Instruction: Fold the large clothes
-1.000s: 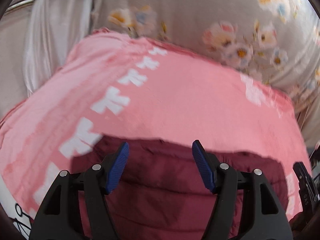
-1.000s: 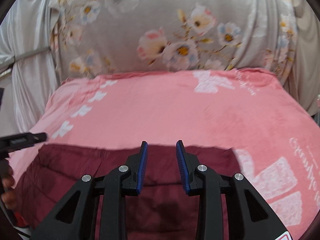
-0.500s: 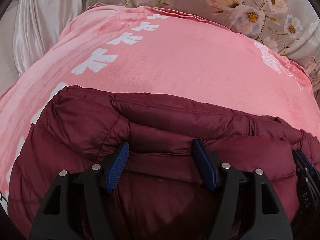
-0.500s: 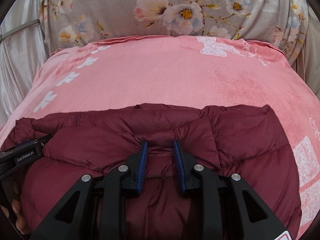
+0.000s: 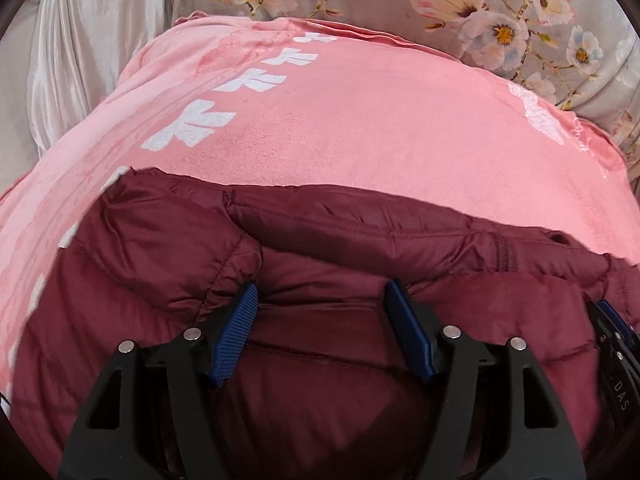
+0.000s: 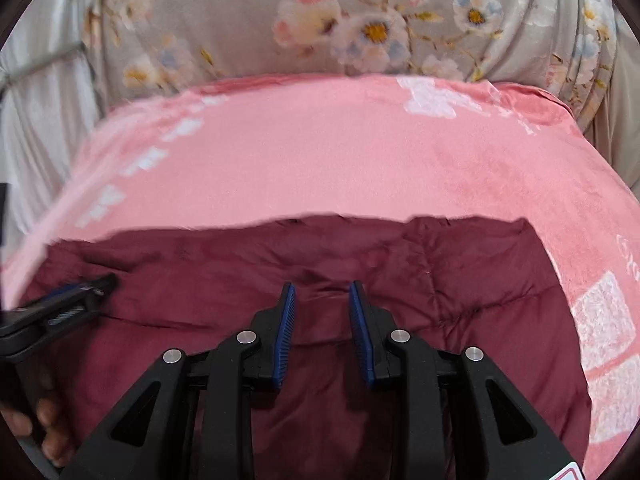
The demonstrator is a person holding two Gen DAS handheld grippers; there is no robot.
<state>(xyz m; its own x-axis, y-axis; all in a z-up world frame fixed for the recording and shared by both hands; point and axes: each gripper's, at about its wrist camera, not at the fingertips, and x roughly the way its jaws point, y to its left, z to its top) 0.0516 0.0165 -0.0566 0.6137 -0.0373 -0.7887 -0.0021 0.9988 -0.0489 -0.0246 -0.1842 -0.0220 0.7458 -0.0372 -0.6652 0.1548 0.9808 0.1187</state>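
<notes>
A dark maroon quilted puffer jacket [image 5: 328,248] lies on a pink fleece blanket with white printed marks [image 5: 360,120], which covers the surface beneath; behind it hangs a grey fabric with a pastel flower print [image 5: 480,20], and pale satin cloth [image 5: 80,60] drapes at the far left.

In the left wrist view, the left gripper [image 5: 322,300] is held with its blue-padded fingers [image 5: 236,328] spread wide, and a puffy fold of the jacket sits between them; the tips touch or nearly touch the fabric, but they are not pinching it. A zipper line runs down the jacket to the right of these fingers.

In the right wrist view, the right gripper [image 6: 322,296] has its fingers [image 6: 286,332] partly apart with a narrow gap, and a ridge of jacket fabric lies in that gap; whether the pads press on it cannot be told. The jacket's far edge lies beyond the fingertips. The left gripper [image 6: 80,296] shows at the left edge, over the jacket.
</notes>
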